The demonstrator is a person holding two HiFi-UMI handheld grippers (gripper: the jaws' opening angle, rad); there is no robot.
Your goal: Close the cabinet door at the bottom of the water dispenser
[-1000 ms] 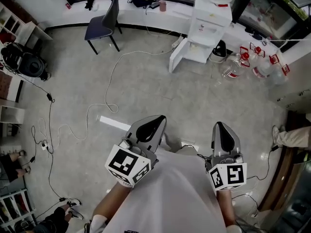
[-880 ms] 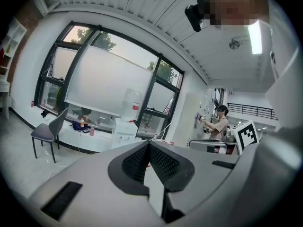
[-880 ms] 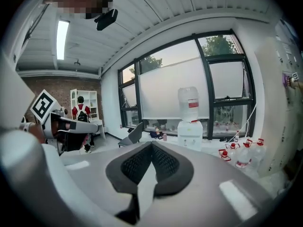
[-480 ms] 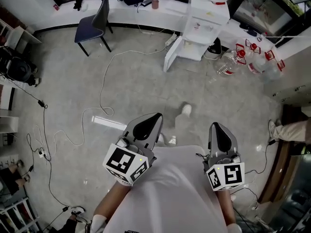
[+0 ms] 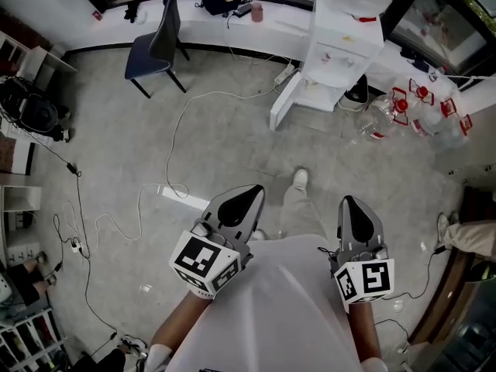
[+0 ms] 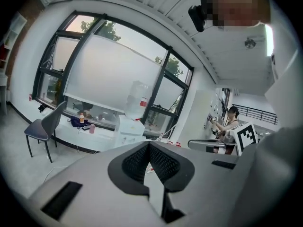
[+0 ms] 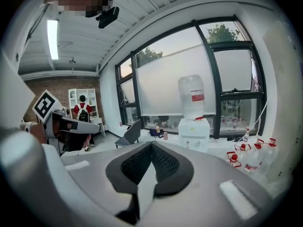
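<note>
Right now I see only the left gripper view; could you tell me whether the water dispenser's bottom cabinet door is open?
Observer: Yes. In the head view the cabinet door of the water dispenser stands swung open toward picture left.
Operator: Thanks; is the right gripper free?
Observer: Its own view shows the right gripper with jaws together, nothing between them.
Operator: Anything on the floor?
Observer: A white cable loops across the floor left of the door.

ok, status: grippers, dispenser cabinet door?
Left gripper, right gripper shut, empty. White water dispenser: bottom cabinet door open, ahead. White cable on floor, left of path.
</note>
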